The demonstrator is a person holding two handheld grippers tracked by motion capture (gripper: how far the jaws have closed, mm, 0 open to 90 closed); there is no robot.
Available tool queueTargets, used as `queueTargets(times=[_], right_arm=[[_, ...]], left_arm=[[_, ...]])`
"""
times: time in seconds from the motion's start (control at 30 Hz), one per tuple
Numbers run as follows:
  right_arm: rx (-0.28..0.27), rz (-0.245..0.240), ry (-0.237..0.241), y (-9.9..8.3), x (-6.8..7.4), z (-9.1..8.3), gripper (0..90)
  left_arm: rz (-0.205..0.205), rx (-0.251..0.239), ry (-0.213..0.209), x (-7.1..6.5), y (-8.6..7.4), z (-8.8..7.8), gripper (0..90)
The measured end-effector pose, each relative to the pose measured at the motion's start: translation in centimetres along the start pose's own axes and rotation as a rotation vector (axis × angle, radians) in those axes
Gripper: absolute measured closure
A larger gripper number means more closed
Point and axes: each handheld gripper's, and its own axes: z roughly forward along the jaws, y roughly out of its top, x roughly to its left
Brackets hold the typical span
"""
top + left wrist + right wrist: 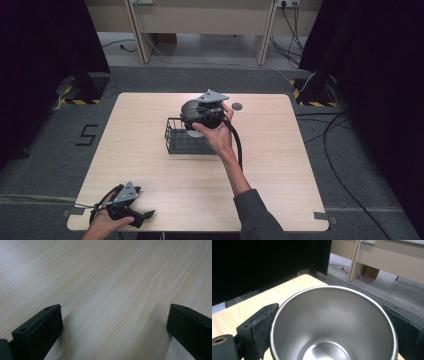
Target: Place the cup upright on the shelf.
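A shiny steel cup (pixel 332 322) sits between the two black jaws of my right gripper (pixel 332 315), its open mouth facing the camera, and the jaws press on its sides. From the high view, the right gripper (pixel 193 126) hangs over the back of a black wire basket (pixel 172 143) in the middle of the table, and a pale bit of the cup (pixel 195 133) shows beneath it. My left gripper (pixel 146 215) rests near the table's front left corner. Its jaws stand wide apart over bare wood, left gripper (pixel 115 312) holding nothing.
The light wooden table (pixel 150 170) carries a small dark disc (pixel 237 106) near its back edge. Black curtains flank both sides. Cables (pixel 345 150) run over the grey floor at the right. A wooden bench frame (pixel 200 20) stands behind.
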Motion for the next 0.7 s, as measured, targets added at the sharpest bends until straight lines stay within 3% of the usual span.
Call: queueTargets(times=[0.57, 0.7], right_arm=[[0.041, 0.066, -0.037, -1.3, -1.4, 2.6, 6.2], [0.054, 0.053, -0.035, -1.5, -1.1, 3.0, 6.2]], left_arm=[[0.002, -0.001, -0.001, 0.0, 0.0, 0.0, 0.0], [0.002, -0.001, -0.002, 0.0, 0.0, 0.0, 0.0]])
